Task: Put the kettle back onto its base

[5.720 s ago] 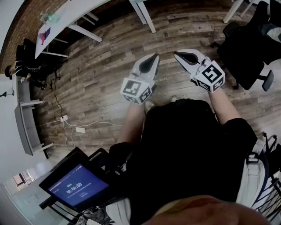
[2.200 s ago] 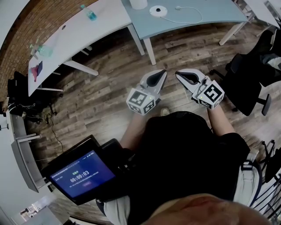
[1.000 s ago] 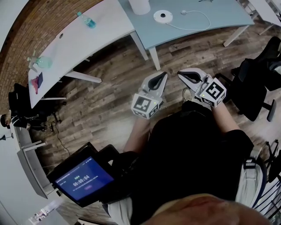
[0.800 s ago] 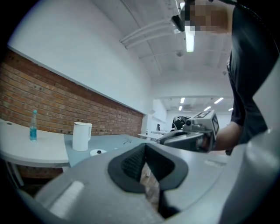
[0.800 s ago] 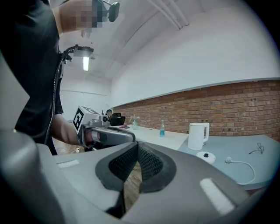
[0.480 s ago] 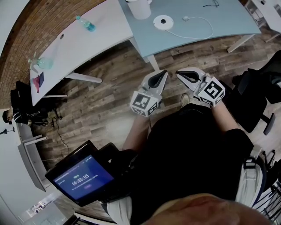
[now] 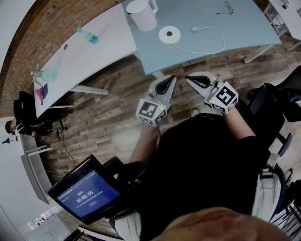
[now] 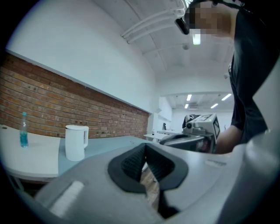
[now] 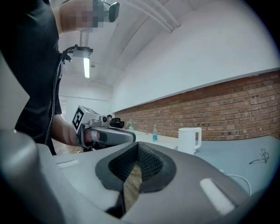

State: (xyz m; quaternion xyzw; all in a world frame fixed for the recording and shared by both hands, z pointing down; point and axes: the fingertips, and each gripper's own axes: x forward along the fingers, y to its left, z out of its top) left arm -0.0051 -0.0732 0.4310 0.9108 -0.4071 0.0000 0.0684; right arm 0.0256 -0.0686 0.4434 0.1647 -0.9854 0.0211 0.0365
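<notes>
The white kettle (image 7: pixel 141 13) stands upright on the blue-grey desk (image 7: pixel 211 26), left of and apart from its round white base (image 7: pixel 169 34); a white cord (image 7: pixel 209 44) runs from the base. Both grippers hang over the wooden floor just short of the desk's near edge. My left gripper (image 7: pixel 171 77) is shut and empty; in the left gripper view the kettle (image 8: pixel 76 142) lies ahead to the left. My right gripper (image 7: pixel 187 78) is shut with nothing in it too; its own view shows the kettle (image 9: pixel 189 140) ahead to the right.
A white desk (image 7: pixel 80 52) adjoins on the left, with a blue bottle (image 7: pixel 88 36) on it. Glasses (image 7: pixel 227 8) lie at the desk's far right. A black office chair (image 7: pixel 277 101) stands at my right. A tablet (image 7: pixel 83 196) on a stand is behind my left side.
The desk with kettle and base has come further into the head view and nearer. Both grippers have travelled forward side by side toward it, jaws unchanged.
</notes>
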